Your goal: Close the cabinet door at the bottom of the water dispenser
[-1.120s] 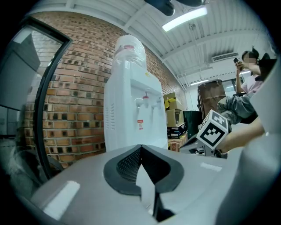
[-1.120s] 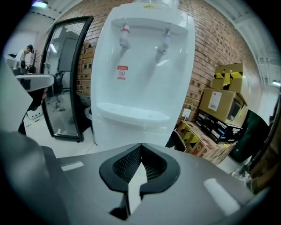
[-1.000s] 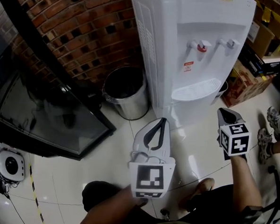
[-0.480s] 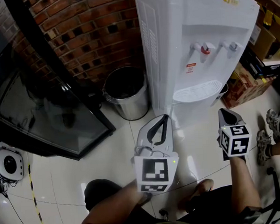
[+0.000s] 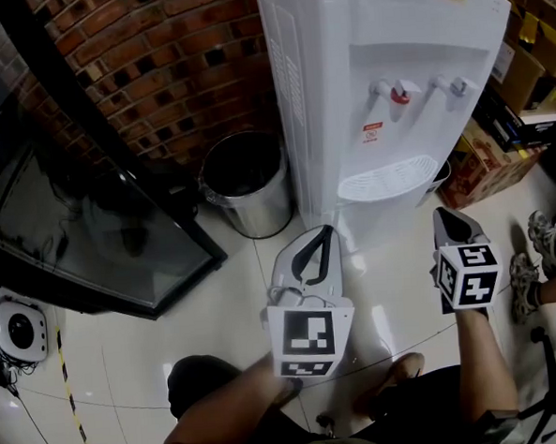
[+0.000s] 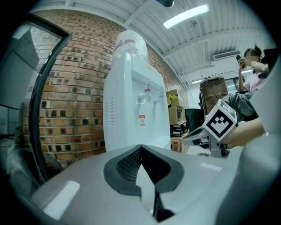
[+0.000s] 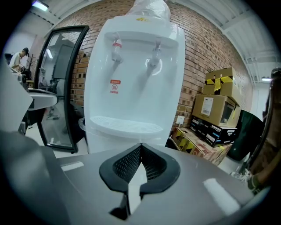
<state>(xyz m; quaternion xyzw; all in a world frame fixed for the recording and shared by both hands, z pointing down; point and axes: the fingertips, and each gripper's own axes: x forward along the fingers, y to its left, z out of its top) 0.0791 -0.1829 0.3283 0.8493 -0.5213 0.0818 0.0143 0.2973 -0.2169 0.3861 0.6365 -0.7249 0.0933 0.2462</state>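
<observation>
The white water dispenser (image 5: pixel 383 88) stands against the brick wall, with a red and a grey tap above its drip tray (image 5: pixel 388 177). From above, the tray hides its lower cabinet. In the right gripper view the dispenser (image 7: pixel 131 79) fills the middle, and only a strip of its white lower body shows below the tray (image 7: pixel 123 125), so I cannot make out the door. My left gripper (image 5: pixel 325 232) is shut and empty, pointing at the dispenser's left foot. My right gripper (image 5: pixel 441 216) is shut and empty too, just right of the tray. Both sets of jaws (image 6: pixel 140 147) (image 7: pixel 141 145) meet at the tips.
A steel trash bin (image 5: pixel 246 183) stands left of the dispenser. A black-framed glass door (image 5: pixel 89 209) leans at the left. Cardboard boxes (image 5: pixel 499 147) are stacked to the right, with a person's shoes (image 5: pixel 543 247) on the floor nearby. Pale tiled floor lies in front.
</observation>
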